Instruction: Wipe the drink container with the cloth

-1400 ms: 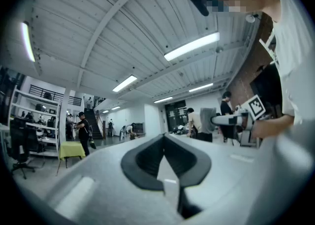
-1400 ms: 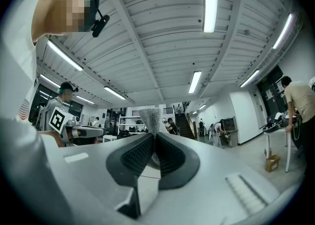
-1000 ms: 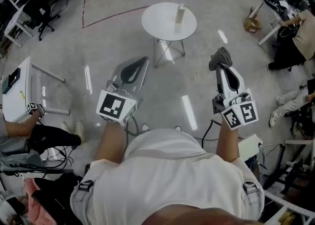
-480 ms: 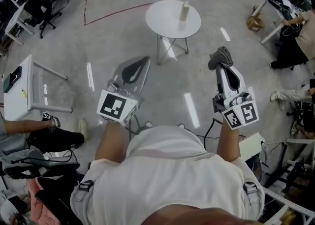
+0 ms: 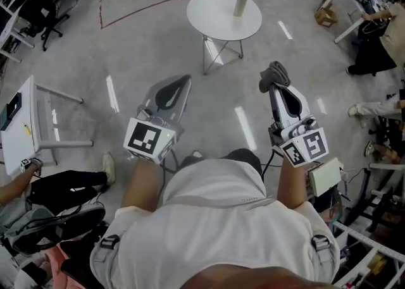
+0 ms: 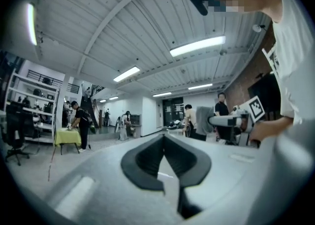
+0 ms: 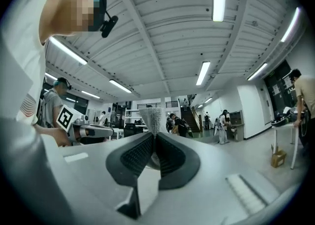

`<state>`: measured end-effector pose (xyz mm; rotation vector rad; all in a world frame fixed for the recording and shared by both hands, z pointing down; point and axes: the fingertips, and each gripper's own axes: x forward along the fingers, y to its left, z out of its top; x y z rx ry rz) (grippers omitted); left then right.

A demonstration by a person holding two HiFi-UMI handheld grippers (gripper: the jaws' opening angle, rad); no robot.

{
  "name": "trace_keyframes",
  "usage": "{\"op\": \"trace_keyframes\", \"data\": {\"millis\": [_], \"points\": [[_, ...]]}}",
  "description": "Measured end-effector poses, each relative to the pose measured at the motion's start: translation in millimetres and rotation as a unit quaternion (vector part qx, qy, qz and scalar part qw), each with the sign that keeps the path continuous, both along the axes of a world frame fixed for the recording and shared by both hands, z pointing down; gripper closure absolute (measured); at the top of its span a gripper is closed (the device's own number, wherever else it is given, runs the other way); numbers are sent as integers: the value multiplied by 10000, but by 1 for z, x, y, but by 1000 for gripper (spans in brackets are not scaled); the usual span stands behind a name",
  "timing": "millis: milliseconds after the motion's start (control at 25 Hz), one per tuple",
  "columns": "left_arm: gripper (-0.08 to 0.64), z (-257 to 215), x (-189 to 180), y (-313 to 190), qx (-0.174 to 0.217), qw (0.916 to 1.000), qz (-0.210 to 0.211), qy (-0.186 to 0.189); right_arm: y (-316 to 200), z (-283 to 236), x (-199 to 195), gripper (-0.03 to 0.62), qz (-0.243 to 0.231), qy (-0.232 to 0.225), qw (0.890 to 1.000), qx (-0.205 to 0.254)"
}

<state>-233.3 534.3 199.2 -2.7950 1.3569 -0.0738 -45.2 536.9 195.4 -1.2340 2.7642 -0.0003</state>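
Note:
A pale drink container (image 5: 240, 3) stands upright on a round white table (image 5: 218, 19) at the far side of the floor. My right gripper (image 5: 273, 81) is shut on a grey cloth (image 5: 274, 76); the cloth (image 7: 152, 119) sticks up from between the closed pads in the right gripper view. My left gripper (image 5: 182, 79) is shut with nothing between its jaws, and its pads meet in the left gripper view (image 6: 164, 138). Both grippers are held in front of my body, well short of the table and pointing upward.
A white desk (image 5: 22, 123) stands at the left, with a seated person's legs (image 5: 60, 183) beside it. People and a small box (image 5: 326, 16) are at the right. A red line (image 5: 142, 9) is marked on the floor left of the table. Bare floor lies between me and the table.
The round table with the container has shifted up and slightly right in the head view. My right gripper with the cloth has drifted a little left and up. The left gripper stays put.

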Motion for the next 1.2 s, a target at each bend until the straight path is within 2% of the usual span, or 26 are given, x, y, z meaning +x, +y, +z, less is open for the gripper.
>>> {"op": "trace_keyframes", "data": {"millis": [120,320,480,760,960,1200], "points": [[557,14,-1,-13,-99,9995,254,139,-9,19,-17,565,39,243,9996,-111],[557,28,8,-67,-60,9989,424,171,-63,39,4,565,275,3,9989,-380],[557,32,43,-72,-66,9993,362,61,-70,48,42,565,234,-105,9990,-357],[557,24,134,-152,-44,9995,291,-99,-156,47,124,565,-109,-432,9983,-377],[557,30,168,-228,-174,9997,152,-50,-236,56,152,565,-273,-480,9968,-584],[557,42,194,-283,-230,9997,-49,-44,-305,74,184,565,-455,-458,9950,-757]]}}
